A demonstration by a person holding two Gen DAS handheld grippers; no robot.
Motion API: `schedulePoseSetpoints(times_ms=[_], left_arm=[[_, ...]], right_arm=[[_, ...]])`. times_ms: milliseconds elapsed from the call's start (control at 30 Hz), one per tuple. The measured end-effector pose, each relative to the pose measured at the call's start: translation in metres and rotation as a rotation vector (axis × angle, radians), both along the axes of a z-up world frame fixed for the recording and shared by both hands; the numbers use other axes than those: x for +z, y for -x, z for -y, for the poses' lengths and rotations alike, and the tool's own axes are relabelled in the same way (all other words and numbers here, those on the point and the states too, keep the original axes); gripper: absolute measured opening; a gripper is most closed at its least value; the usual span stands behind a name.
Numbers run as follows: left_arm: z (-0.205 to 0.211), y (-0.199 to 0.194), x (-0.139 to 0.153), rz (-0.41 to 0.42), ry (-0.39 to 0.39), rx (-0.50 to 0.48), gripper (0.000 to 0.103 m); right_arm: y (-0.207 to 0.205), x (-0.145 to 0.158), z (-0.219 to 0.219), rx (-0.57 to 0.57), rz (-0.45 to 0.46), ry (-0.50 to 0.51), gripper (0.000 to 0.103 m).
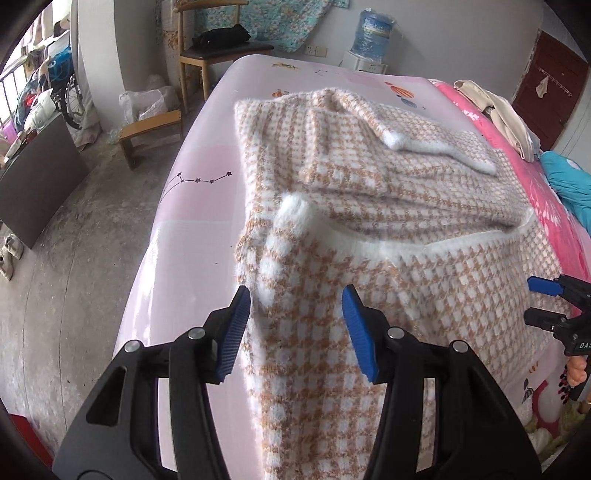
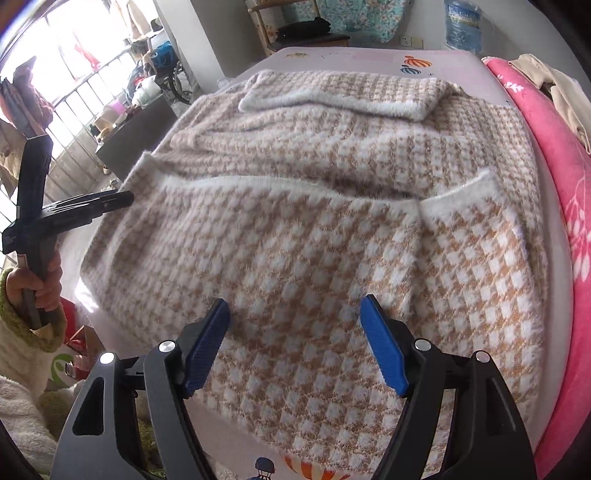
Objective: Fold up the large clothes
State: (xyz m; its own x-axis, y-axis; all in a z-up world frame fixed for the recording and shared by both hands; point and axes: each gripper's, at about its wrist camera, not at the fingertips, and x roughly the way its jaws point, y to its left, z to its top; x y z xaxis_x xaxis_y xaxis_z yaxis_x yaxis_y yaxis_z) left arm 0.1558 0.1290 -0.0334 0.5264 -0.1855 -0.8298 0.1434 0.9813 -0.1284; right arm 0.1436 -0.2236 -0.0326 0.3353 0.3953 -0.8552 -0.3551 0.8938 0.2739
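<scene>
Mid-fold: sweater (image 2: 295, 206) on bed (image 1: 195, 206), sleeves in. Left gripper (image 1: 295, 314) and right gripper (image 2: 295, 332) wide open, empty. Next: pinch hem at 6 o'clock, fold toward 12.

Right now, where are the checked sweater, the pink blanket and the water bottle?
checked sweater (image 2: 295, 229): right wrist view, middle of its folded body.
pink blanket (image 2: 561, 184): right wrist view, its fold along the bed's right side.
water bottle (image 1: 371, 31): left wrist view, the blue barrel.
</scene>
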Motion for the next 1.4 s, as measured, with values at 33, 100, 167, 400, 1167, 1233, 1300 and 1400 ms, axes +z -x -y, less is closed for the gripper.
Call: schedulePoseSetpoints(times_ms=[33,100,167,400,1167,1233,1300,1400], left_arm=[[-0.001,-0.003,-0.003,-0.007,0.009,-0.003,0.049],[-0.005,-0.006,-0.004,-0.004,0.04,-0.005,0.048],[-0.009,-0.004,0.002,0.013,0.129,-0.042,0.041],[-0.001,-0.002,0.004,0.034,0.191,-0.126,0.041],[0.045,-0.01,-0.01,0.048,-0.186,-0.031,0.041],[0.045,-0.01,-0.009,0.046,-0.187,-0.024,0.041],[0.046,-0.011,-0.01,0.048,-0.189,-0.023,0.041],[0.045,-0.01,-0.01,0.051,-0.191,-0.023,0.041]], right_arm=[[0.0,-0.001,0.001,-0.005,0.002,-0.003,0.072],[0.001,-0.001,0.001,-0.012,0.002,-0.004,0.072],[0.001,0.0,-0.001,-0.015,0.002,0.002,0.072],[0.002,-0.001,-0.005,-0.013,0.011,0.026,0.072],[0.002,0.032,0.054,-0.171,0.106,0.023,0.072],[-0.005,0.036,0.068,-0.212,0.112,0.018,0.068],[-0.014,0.036,0.079,-0.245,0.112,0.022,0.064],[-0.027,0.032,0.088,-0.277,0.11,0.052,0.059]])
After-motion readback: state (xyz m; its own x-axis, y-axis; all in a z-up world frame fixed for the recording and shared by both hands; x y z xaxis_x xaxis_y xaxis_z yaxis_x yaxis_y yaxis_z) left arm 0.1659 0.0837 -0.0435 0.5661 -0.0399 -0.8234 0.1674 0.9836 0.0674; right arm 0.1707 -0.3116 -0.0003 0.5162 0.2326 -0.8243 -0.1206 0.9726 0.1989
